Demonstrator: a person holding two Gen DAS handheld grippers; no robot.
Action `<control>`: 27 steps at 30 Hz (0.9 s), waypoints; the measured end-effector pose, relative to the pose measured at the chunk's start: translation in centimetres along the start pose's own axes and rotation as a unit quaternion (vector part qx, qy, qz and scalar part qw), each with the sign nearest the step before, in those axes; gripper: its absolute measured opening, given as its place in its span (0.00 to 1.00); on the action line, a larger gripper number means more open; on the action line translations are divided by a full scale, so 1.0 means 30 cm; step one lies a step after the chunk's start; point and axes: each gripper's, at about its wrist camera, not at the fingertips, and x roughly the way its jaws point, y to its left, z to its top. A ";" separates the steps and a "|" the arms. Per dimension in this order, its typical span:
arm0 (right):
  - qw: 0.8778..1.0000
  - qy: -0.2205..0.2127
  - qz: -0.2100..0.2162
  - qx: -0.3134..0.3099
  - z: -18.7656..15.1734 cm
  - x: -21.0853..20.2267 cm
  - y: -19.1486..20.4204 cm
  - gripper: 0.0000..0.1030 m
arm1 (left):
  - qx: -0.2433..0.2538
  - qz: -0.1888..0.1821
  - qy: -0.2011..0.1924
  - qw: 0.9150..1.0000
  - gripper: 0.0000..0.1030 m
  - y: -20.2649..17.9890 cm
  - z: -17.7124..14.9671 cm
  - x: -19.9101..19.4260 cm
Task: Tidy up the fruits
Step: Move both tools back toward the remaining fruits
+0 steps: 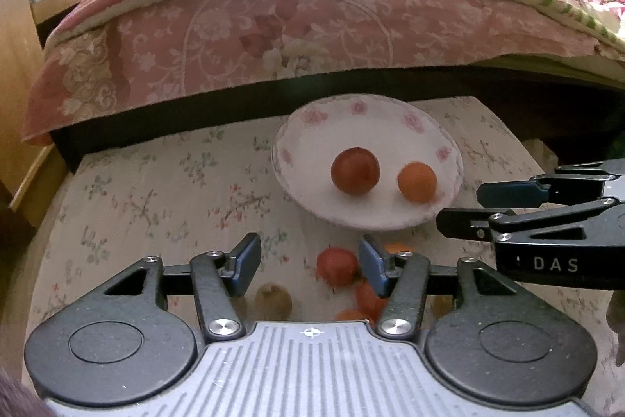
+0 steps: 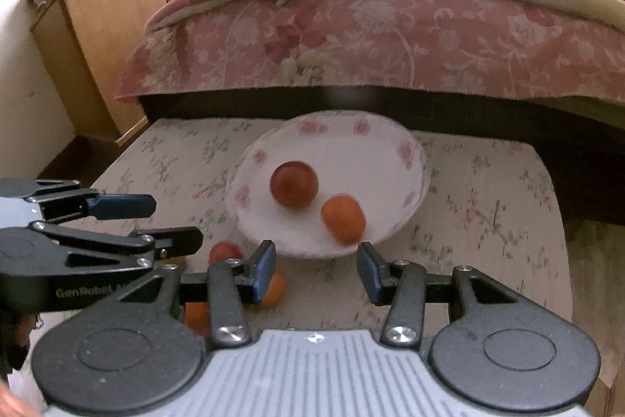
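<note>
The flowery plate (image 1: 297, 127) sits at 12 o'clock on the table (image 1: 156, 182), holding a red fruit (image 1: 354, 171) and an orange one (image 1: 416, 181). The left gripper (image 1: 308, 262) and right gripper (image 2: 315, 270) gape wide, empty. Loose fruits (image 1: 336, 265) at 6 o'clock are partly hidden behind the fingers.

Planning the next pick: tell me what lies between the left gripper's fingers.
In the left wrist view, a red fruit lies on the tablecloth between the open left gripper fingers, toward the right one.
</note>
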 end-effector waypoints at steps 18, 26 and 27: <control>1.000 0.021 0.023 0.000 -0.146 -0.116 0.117 0.45 | 0.006 -0.017 0.031 0.999 0.62 0.017 -0.172 -0.150; 0.998 0.040 0.042 -0.017 -0.190 -0.095 0.163 0.45 | -0.004 -0.024 0.042 0.999 0.63 0.032 -0.210 -0.162; 0.998 0.042 0.044 -0.016 -0.190 -0.088 0.164 0.45 | -0.007 -0.027 0.045 0.999 0.63 0.034 -0.215 -0.158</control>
